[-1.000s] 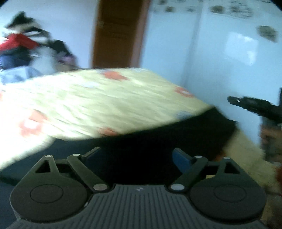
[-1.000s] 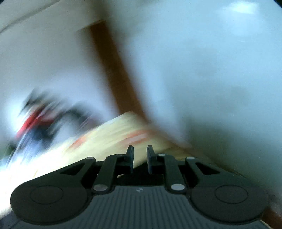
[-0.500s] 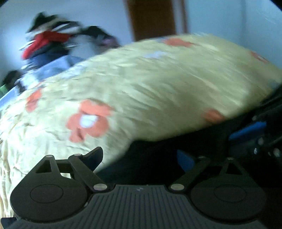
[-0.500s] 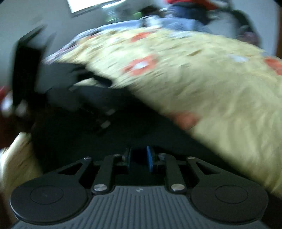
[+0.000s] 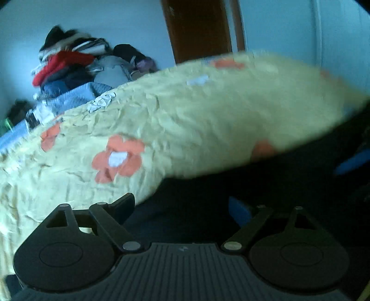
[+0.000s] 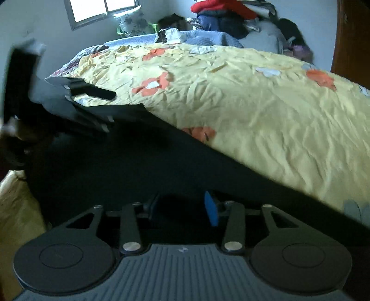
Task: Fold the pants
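Swinging down from the wall toward the dark pants (image 6: 138,176), the right gripper (image 6: 182,208) was opening, seemingly gripping nothing, while the left gripper (image 5: 182,206) stood wide and empty.

Home bedroom — floral bedspread (image 6: 254,97), clothes pile (image 5: 69,67)

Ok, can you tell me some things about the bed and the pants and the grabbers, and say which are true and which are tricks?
1. The dark pants lie on a yellow flowered bedspread. True.
2. The left gripper is squeezed shut. False: its jaws stand wide open.
3. A pile of clothes sits at the far end of the bed. True.
4. The right gripper is lifting the pants up high. False: its jaws are opening, just over pants lying flat.
5. The flowers are purple. False: orange.
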